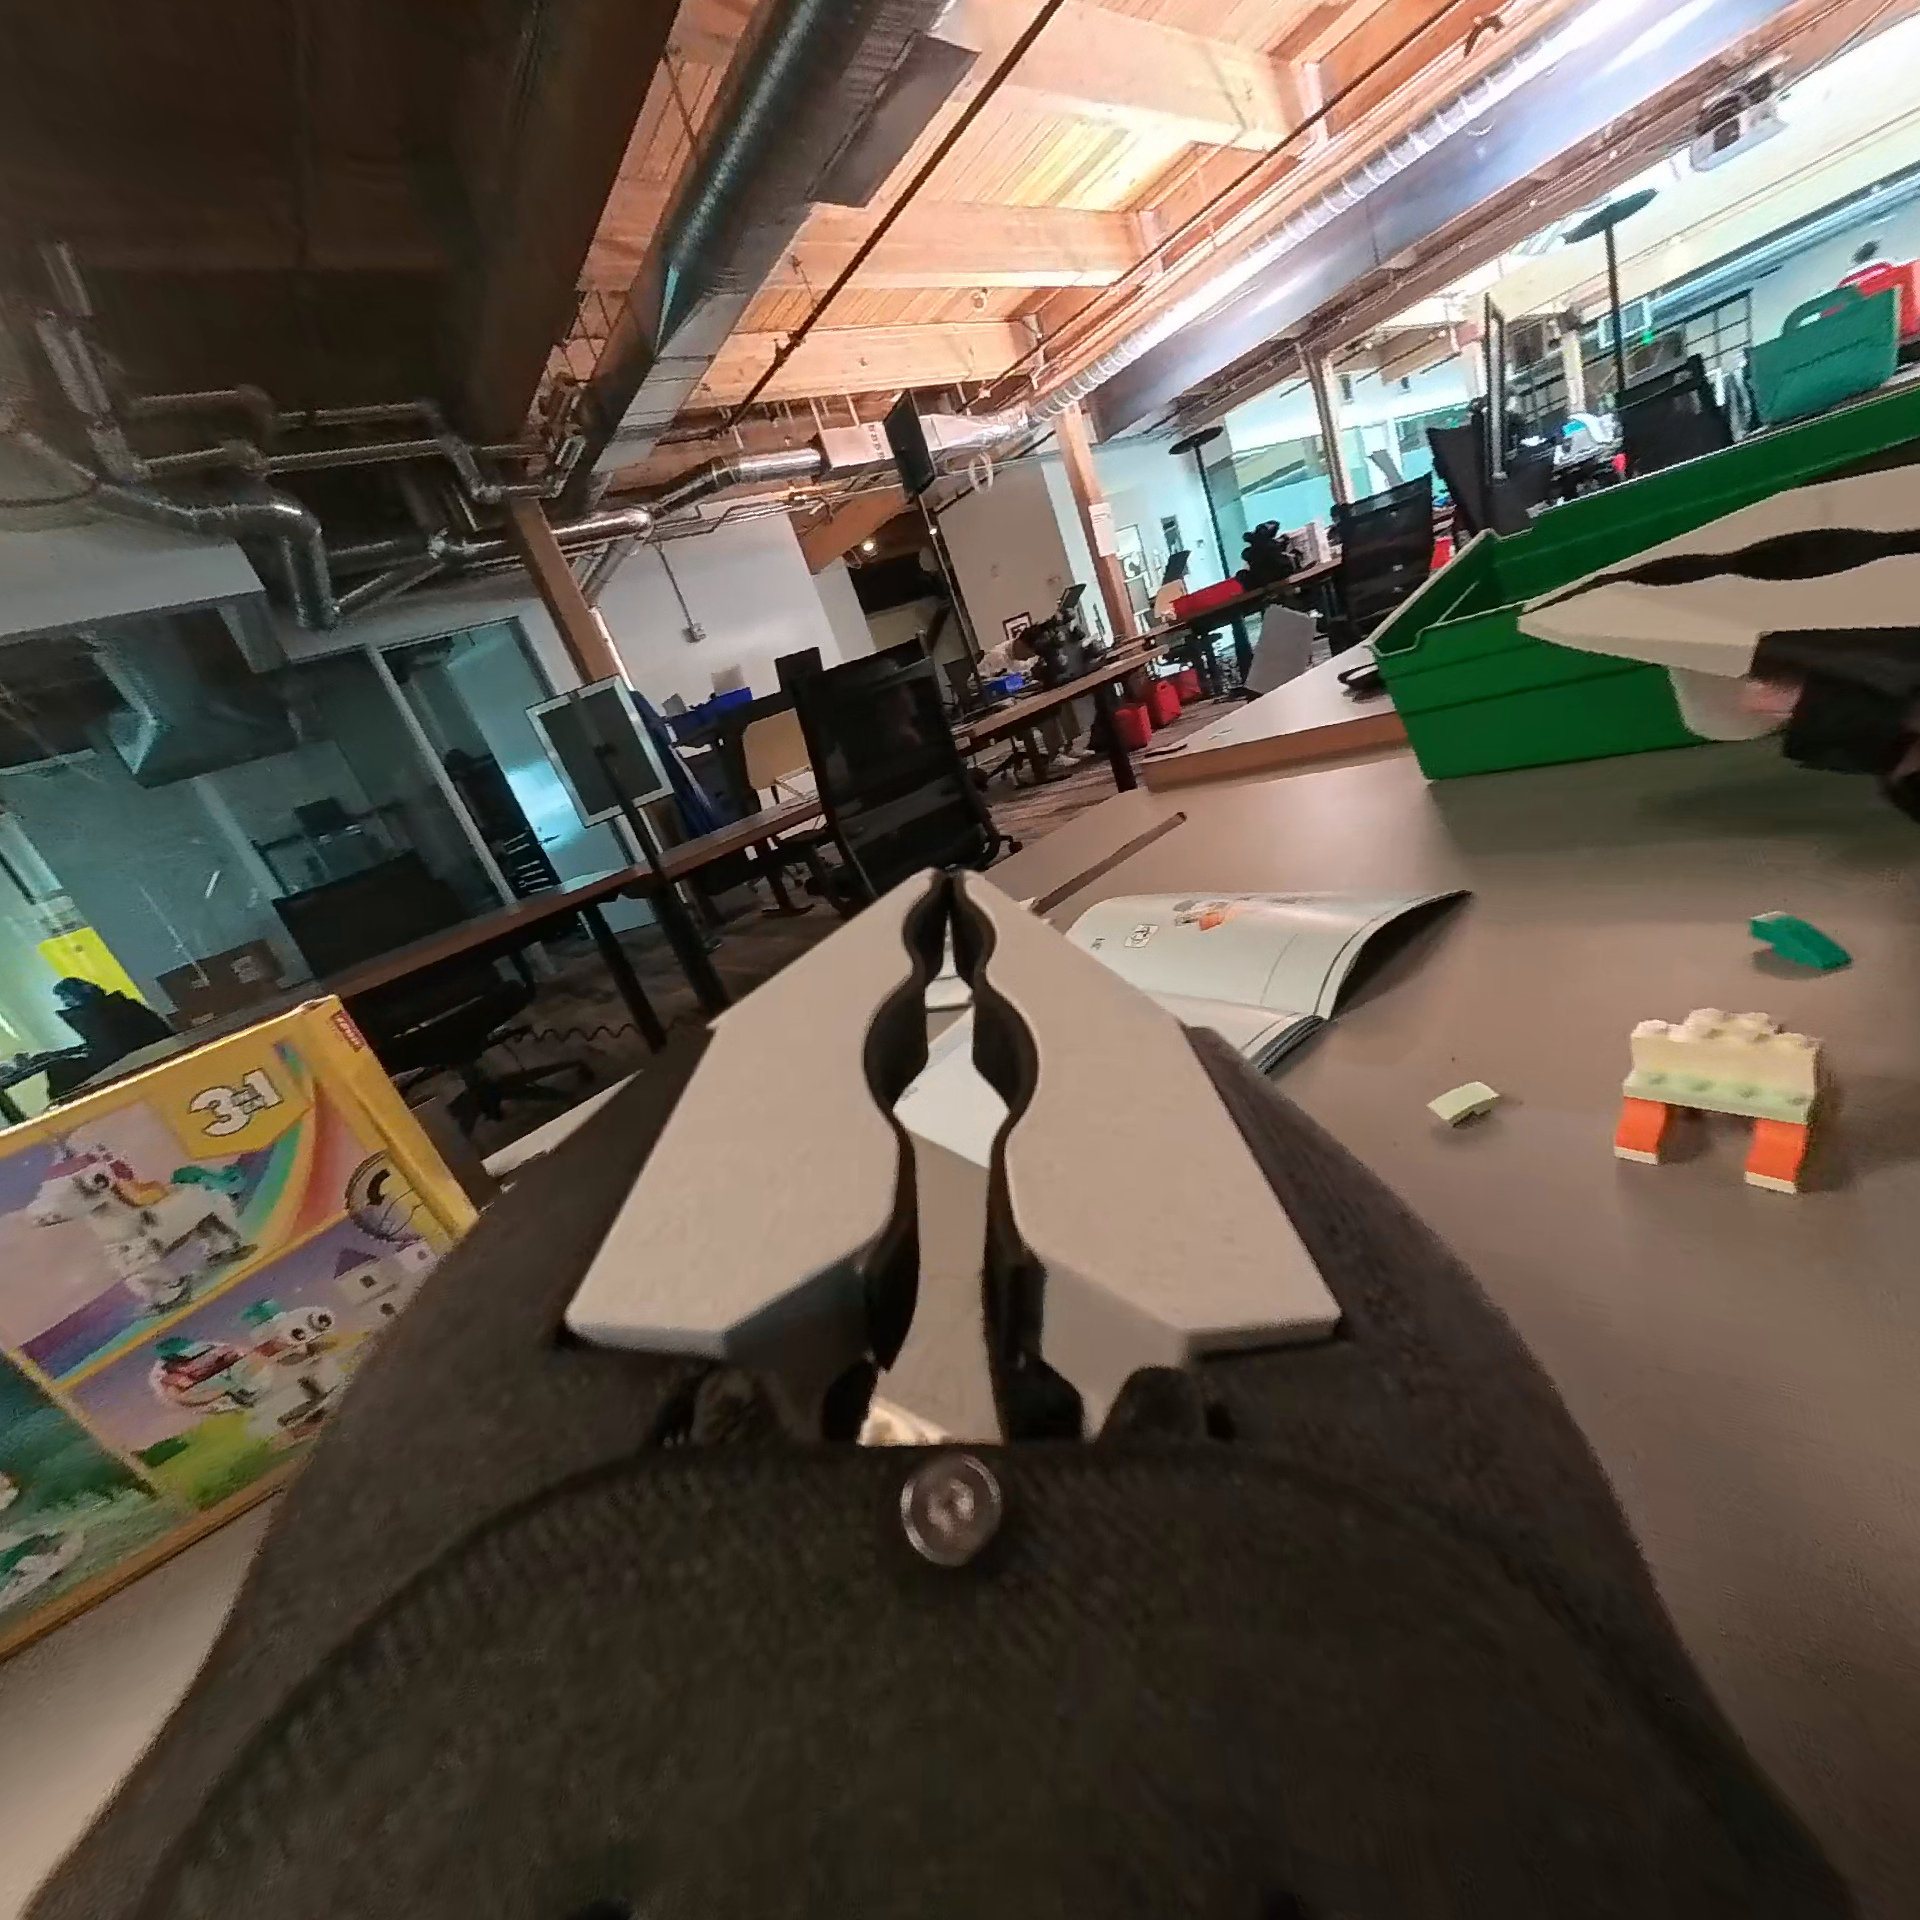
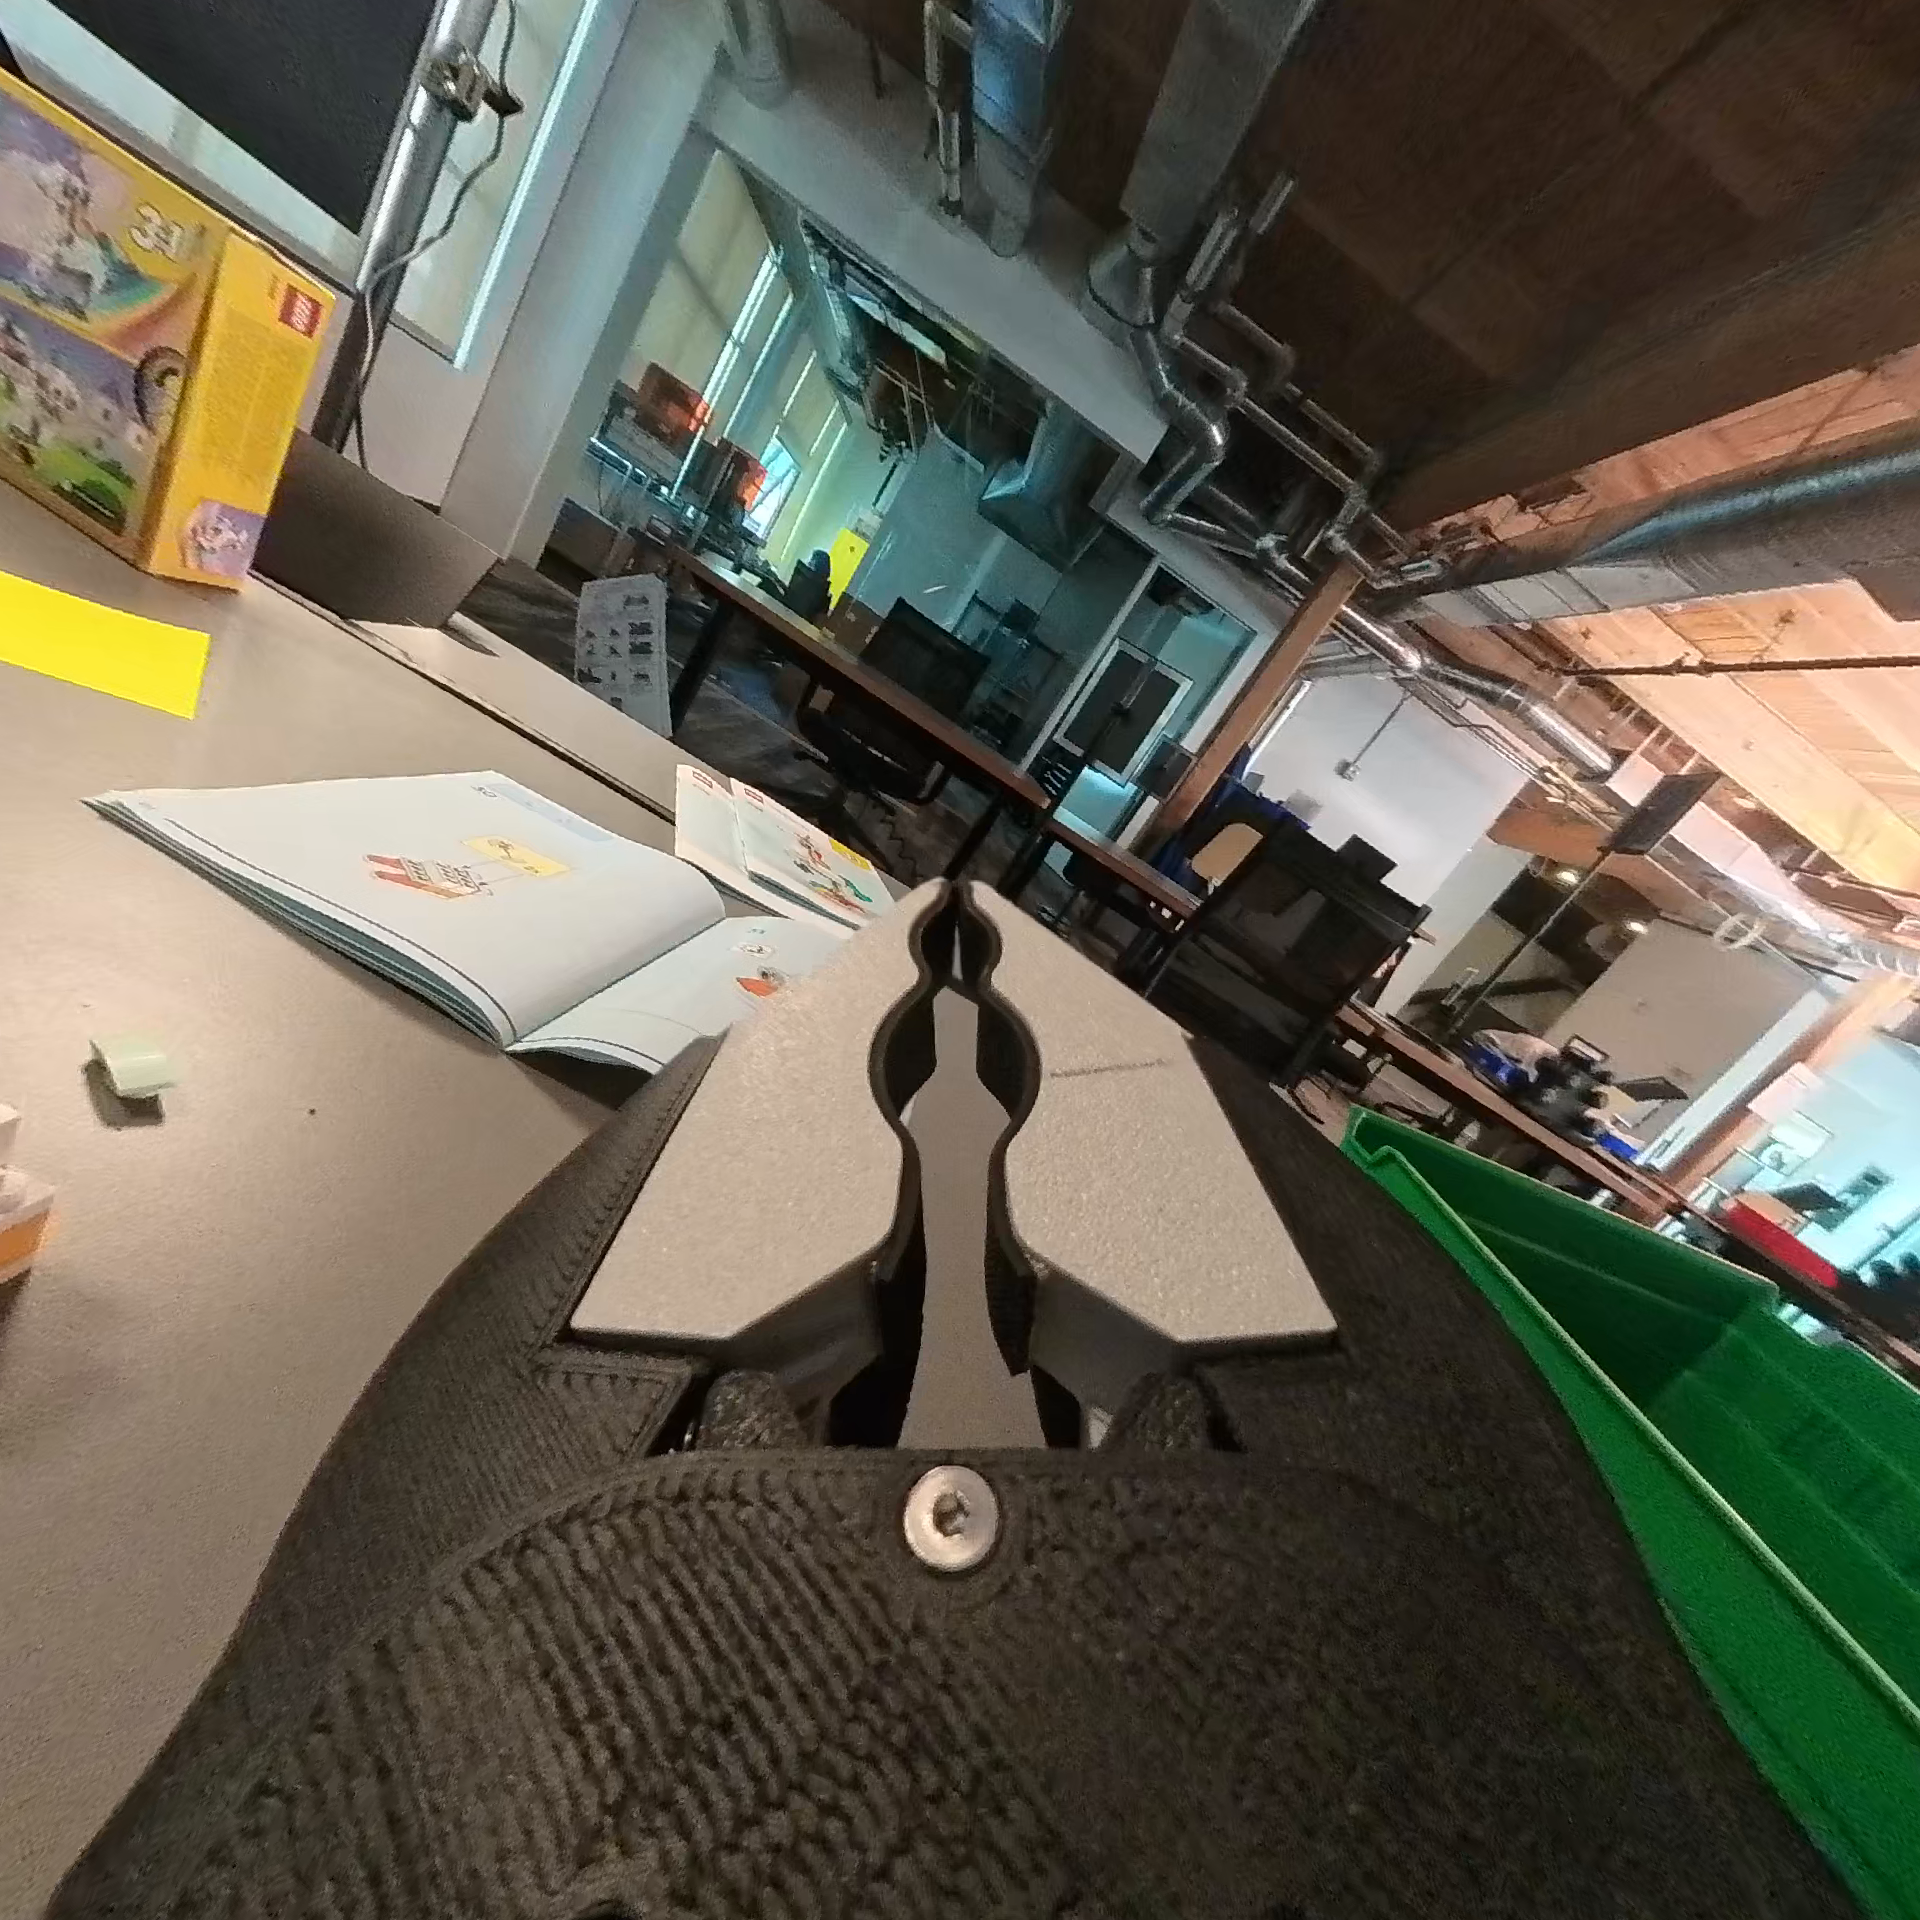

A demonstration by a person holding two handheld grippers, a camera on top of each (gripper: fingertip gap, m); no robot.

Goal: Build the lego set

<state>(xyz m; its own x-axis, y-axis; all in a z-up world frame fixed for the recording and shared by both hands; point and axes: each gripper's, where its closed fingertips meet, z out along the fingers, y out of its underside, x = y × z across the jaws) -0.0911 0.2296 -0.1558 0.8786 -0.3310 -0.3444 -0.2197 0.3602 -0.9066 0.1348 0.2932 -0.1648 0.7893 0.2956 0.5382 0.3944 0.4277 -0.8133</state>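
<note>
A small lego build (image 1: 1720, 1099) of white bricks on a pale green plate with two orange legs stands on the grey table, right of my left gripper (image 1: 951, 891). A pale green curved piece (image 1: 1463, 1101) lies left of it, also in the right wrist view (image 2: 133, 1065). A dark green piece (image 1: 1800, 940) lies behind the build. My left gripper is shut and empty, raised above the table. My right gripper (image 2: 954, 896) is shut and empty; it also shows at the right edge of the left wrist view (image 1: 1725, 592), beside the green tray. An edge of the build (image 2: 19, 1210) shows at far left.
An open instruction booklet (image 2: 436, 904) lies on the table ahead, with a second booklet (image 2: 774, 842) behind it. The yellow lego box (image 1: 208, 1288) stands at left. Stacked green trays (image 1: 1538, 691) stand at right. A yellow sheet (image 2: 99, 644) lies near the box. Tip to tip, the grippers are about 25 cm apart. It is some 12 cm from my right tips to the dark green piece (image 1: 1800, 940).
</note>
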